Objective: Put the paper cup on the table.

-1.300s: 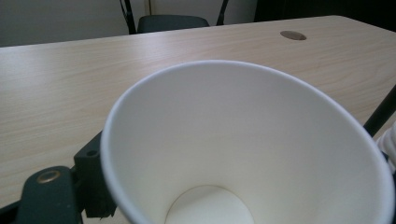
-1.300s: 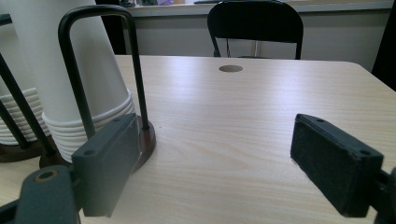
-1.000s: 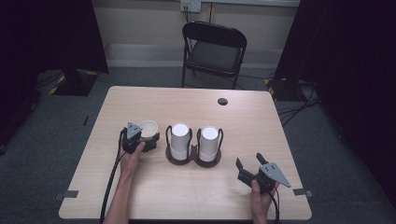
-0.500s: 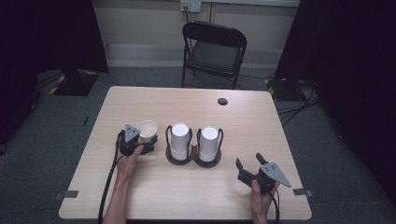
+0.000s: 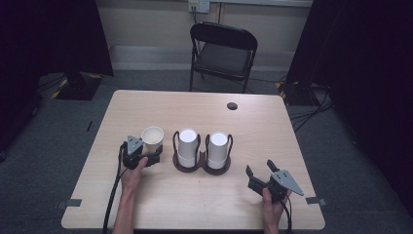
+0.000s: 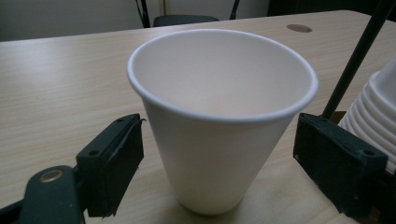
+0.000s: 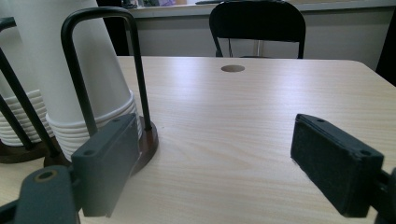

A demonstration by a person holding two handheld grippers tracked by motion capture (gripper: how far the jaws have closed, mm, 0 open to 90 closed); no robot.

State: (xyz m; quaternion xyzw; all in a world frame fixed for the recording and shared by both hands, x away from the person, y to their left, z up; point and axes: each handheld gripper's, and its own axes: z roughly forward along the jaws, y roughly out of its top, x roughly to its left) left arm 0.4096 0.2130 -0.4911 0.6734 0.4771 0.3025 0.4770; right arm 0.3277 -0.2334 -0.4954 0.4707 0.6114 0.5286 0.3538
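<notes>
High view: a pale wooden table (image 5: 146, 107) carries a single paper cup (image 5: 152, 139) standing upright, mouth up, on its left half, just left of a dark two-ring cup holder (image 5: 202, 165). The holder has two stacks of upturned white cups, the left stack (image 5: 187, 146) and the right stack (image 5: 217, 148), each framed by a thin black wire loop. The left gripper (image 5: 146, 157) sits at the near side of the single cup, held by the left hand (image 5: 132, 173). In the left gripper view the cup (image 6: 219, 116) stands between the two black jaws, which are spread wide; a gap of bare table shows on each side of the cup, so neither pad touches it. The right pad is close to the ribbed rims of the left stack (image 6: 373, 121), with little room on that side.

The right gripper (image 5: 260, 176) rests near the table's front right corner, well apart from the holder, held by the right hand (image 5: 272, 204). Its jaws are spread with nothing between them. In the right gripper view the holder's base (image 7: 147, 140) and wire loop lie just past the left pad, and open tabletop runs ahead to a small round hole (image 7: 232, 68) near the far edge. A black folding chair (image 5: 221, 51) stands beyond that edge.
</notes>
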